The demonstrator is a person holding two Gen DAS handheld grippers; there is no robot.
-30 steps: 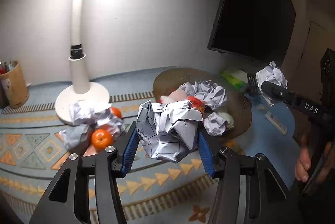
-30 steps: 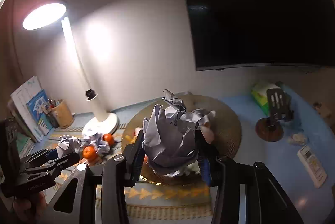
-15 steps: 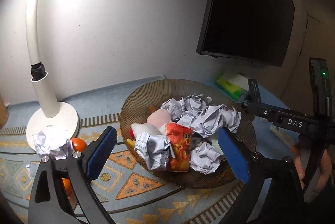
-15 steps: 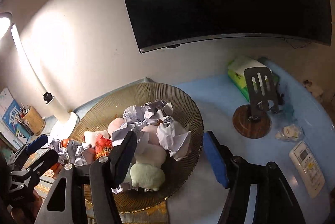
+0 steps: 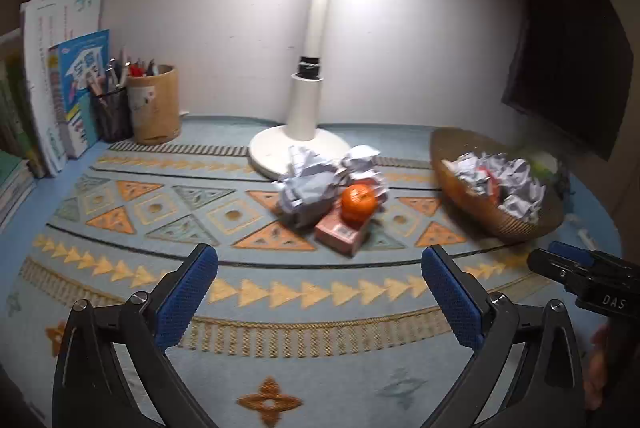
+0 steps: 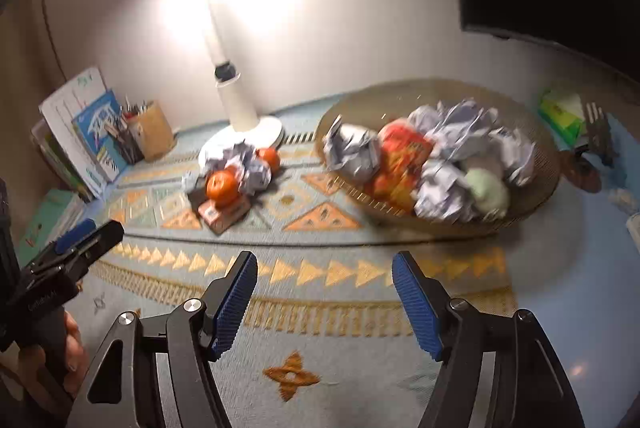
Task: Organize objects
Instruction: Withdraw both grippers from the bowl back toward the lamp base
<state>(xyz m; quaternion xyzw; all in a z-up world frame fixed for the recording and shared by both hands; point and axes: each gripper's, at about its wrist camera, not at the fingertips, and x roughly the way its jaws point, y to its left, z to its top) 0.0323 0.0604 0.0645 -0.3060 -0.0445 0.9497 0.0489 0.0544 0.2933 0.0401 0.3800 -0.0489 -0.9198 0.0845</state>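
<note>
Crumpled paper (image 5: 306, 183) beyond left claw (image 5: 318, 290), both claws released, empty, just been opening

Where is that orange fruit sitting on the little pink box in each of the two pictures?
Left wrist view: the orange fruit is just right of centre, atop the pink box.
Right wrist view: the orange fruit is left of centre.
Shared landmark: the white lamp base just behind it.
</note>
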